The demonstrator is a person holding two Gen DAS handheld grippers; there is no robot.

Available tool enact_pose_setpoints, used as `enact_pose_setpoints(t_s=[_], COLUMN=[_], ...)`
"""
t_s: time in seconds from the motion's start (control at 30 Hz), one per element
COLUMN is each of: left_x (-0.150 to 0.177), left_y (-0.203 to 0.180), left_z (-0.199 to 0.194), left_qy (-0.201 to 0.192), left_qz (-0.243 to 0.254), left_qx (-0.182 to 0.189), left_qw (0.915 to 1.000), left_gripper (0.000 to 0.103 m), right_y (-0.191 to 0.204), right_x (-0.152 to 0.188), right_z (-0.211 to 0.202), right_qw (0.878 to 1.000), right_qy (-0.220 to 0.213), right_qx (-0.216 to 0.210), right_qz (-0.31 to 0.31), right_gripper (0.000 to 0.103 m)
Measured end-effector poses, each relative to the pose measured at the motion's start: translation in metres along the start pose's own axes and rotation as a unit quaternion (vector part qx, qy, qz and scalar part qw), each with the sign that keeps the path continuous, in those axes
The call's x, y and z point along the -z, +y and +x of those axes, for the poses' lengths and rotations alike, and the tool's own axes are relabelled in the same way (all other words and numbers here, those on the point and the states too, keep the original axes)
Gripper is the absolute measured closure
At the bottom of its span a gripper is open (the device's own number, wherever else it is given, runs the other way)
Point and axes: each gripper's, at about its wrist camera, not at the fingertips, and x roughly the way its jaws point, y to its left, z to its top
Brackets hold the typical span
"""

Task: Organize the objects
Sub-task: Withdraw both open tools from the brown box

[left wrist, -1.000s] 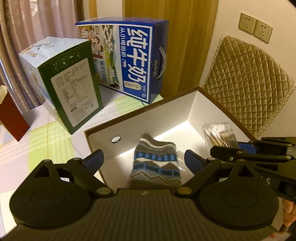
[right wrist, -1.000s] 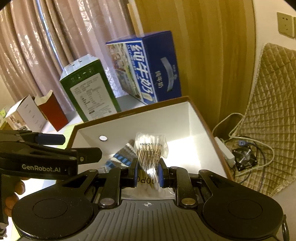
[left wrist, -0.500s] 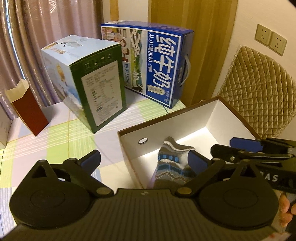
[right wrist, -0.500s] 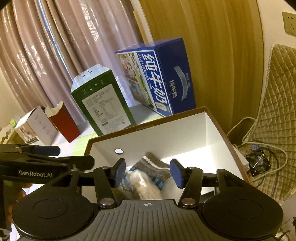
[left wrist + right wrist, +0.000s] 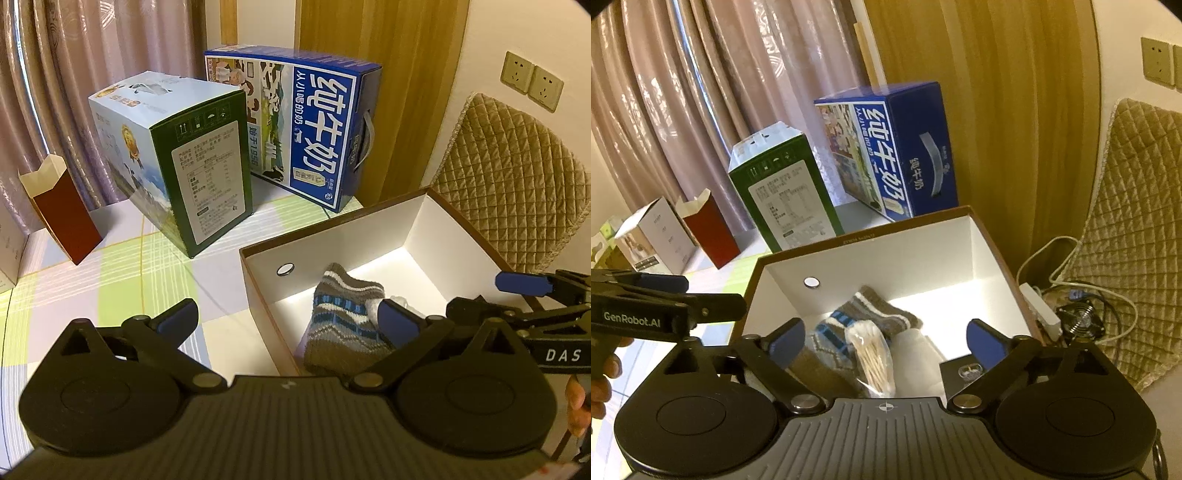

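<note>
The bag of cotton swabs (image 5: 873, 360) is lying in the white box (image 5: 923, 258) on the knitted sock (image 5: 849, 325), just ahead of the right gripper (image 5: 886, 341), whose jaws have just been opening and are gaping empty. The left gripper (image 5: 286, 323) is hanging wide open, holding nothing, over the box's near-left wall.

black claw (image 5: 885, 341) bodies, blue pads (image 5: 786, 341), white "genrobot.ai" lettering.

Left gripper (image 5: 286, 319) jaws wide, nothing btwn; knit sock (image 5: 341, 317) in white box (image 5: 454, 236) on checked surface (image 5: 110, 280)
</note>
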Motion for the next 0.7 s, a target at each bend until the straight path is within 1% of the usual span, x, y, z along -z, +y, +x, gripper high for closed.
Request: enact_pose_setpoints(t_s=[0.07,0.1,0.3,0.7], left_x=[0.002,0.003,0.011,0.03], left_y=[0.0,0.0,-0.002,-0.015], left_z=[-0.003,-0.005,-0.021,-0.054], left_qy=[-0.001,0.0,-0.004,-0.009], left_qz=[-0.001,-0.001,-0.008,-0.007], left_qx=[0.001,0.002,0.006,0.01], left_qw=[1.0,1.0,0.9999,0.9999], left_gripper=[0.001,0.001,0.001,0.001], right_y=[0.0,0.001,0.003,0.004], right_x=[0.003,0.004,0.013,0.031], right_z=[-0.005,-0.008,-0.022,-0.05], right_qw=[1.0,1.0,1.0,1.0], right_qy=[0.0,0.0,0.005,0.01], right_qx=[0.003,0.004,0.011,0.015], right_qz=[-0.002,-0.002,-0.011,-0.007], right_gripper=[0.003,0.002,0.002,0.002])
